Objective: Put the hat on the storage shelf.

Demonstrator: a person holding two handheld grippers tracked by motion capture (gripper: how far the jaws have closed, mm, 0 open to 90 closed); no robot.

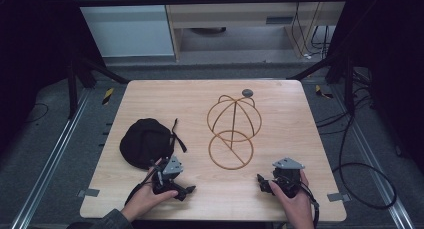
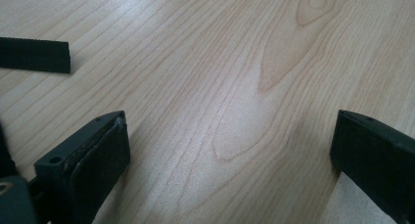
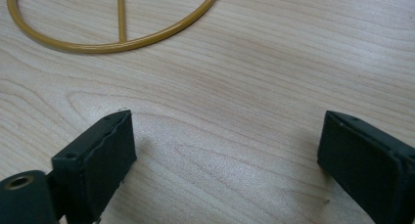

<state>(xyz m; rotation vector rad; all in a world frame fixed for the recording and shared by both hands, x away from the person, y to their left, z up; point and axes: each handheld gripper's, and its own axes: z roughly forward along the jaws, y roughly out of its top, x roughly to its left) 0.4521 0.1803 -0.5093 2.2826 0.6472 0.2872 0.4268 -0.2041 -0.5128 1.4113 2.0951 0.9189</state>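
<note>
The black cap (image 1: 145,142) lies crumpled on the counter (image 1: 280,96) toward its left edge, a strap (image 1: 178,136) trailing off its right side. In the left gripper view a dark strap end (image 2: 34,55) lies flat at the upper left. No label or writing can be read on it.

The left gripper (image 1: 179,189) rests low on the counter just in front of the cap — near the front edge, the hand (image 1: 145,199) wrapped round it from behind, forearm coming in from the front left. Its jaws stand wide apart with bare wood between them.

The wire stand (image 1: 234,131), a golden dome on a ring base, sits right of the cap near the counter's middle. A small grey disc (image 1: 247,93) lies just behind it, toward the back edge.

The right gripper (image 1: 267,184) sits near the front right corner, gripped from behind by the right hand (image 1: 295,201) — jaws also wide apart, nothing between them, the stand's ring (image 3: 112,23) ahead.
</note>
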